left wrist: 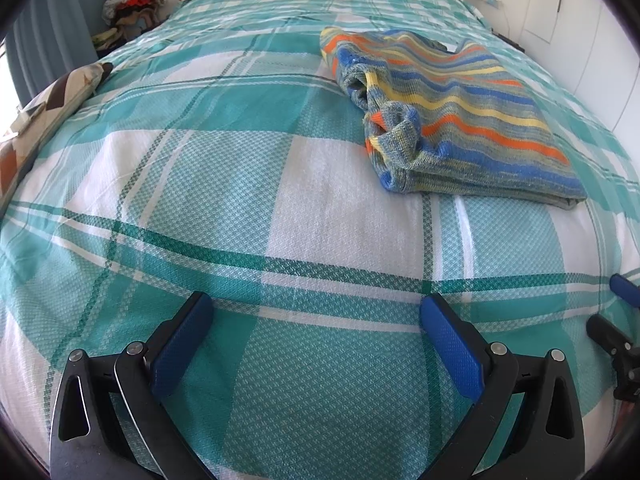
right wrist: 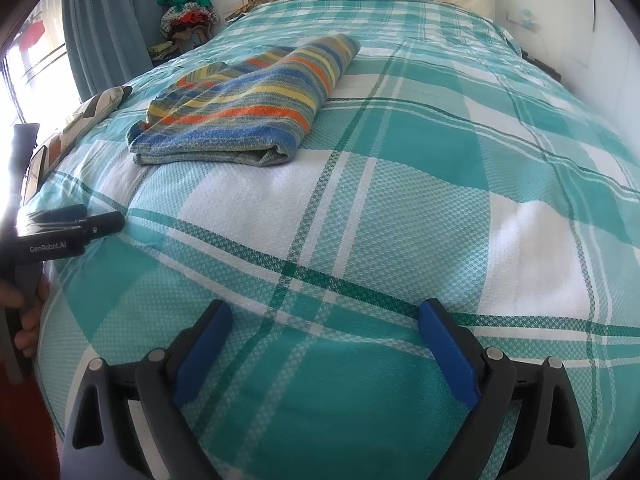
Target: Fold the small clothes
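Two grippers: both are hovering low over the bed [left wrist: 224, 184], jaws spread apart, nothing between them.

Left gripper [left wrist: 316, 312]: its blue pads [left wrist: 182, 344] are standing wide apart over bare plaid cover; it is gripping no cloth. In the right wrist view its black body is showing at the far left edge, with the person's hand [right wrist: 24, 316] wrapping the handle.

Patterned pillow [left wrist: 52, 100]: it is lying far off to the left gripper's left, at the bed's edge, well apart from the garment.

Striped garment [left wrist: 452, 116]: it is lying ahead and to the right of the left gripper, well apart from it, and ahead and to the left of the right gripper. It is sitting as a flat folded bundle, layers stacked at its near edge, with a bunched, twisted bit of knit poking out on the side facing the left gripper.

Right gripper [right wrist: 326, 316]: its pads are likewise parted over empty cover, touching nothing; only its tip is peeking in at the right edge of the left wrist view.

Clothes pile [right wrist: 188, 16]: a heap is sitting beyond the bed's far left corner, by the curtain [right wrist: 108, 32].

Step in hand: judging from the stacked layers, the folding seems largely done, and both grippers are standing clear of the piece.

Next move: probably either tucking that loose bunched bit flat, which is calling for the left gripper to reach forward and rightward and pinch only the stray knit without dragging the layers, or fetching another piece.
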Motion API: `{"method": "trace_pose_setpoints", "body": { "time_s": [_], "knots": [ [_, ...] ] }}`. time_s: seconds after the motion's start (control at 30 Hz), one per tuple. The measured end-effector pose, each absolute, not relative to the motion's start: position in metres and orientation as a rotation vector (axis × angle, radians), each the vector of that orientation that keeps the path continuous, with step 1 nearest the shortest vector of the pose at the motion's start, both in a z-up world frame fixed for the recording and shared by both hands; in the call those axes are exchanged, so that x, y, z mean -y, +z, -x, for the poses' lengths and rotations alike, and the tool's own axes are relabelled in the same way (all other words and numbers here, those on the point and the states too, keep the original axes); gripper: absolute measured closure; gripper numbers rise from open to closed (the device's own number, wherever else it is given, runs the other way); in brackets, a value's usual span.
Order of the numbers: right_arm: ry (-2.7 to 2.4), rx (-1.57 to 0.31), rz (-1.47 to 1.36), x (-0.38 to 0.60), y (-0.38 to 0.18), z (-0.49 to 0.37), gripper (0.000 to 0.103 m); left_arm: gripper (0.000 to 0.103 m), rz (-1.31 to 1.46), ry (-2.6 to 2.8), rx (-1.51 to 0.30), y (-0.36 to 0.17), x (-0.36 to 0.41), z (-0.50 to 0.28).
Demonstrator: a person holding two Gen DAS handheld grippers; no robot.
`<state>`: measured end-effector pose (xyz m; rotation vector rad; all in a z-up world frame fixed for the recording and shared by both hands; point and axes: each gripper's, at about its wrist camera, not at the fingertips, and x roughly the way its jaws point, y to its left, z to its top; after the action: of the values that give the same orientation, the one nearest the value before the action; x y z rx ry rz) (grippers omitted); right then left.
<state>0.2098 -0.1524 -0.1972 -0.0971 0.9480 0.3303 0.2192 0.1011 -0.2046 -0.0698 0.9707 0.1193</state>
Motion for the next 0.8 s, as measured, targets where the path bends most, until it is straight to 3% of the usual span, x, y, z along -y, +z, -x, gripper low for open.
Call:
{"method": "trace_pose_setpoints", "body": {
  "time_s": [0.8],
  "knots": [
    [0.319,-0.953,0.118,0.1499,-0.1987,-0.2089,0.006,0.0,0.058,0.124,-0.97,-0.2058,-0.1,-0.2199]
  ]
}}
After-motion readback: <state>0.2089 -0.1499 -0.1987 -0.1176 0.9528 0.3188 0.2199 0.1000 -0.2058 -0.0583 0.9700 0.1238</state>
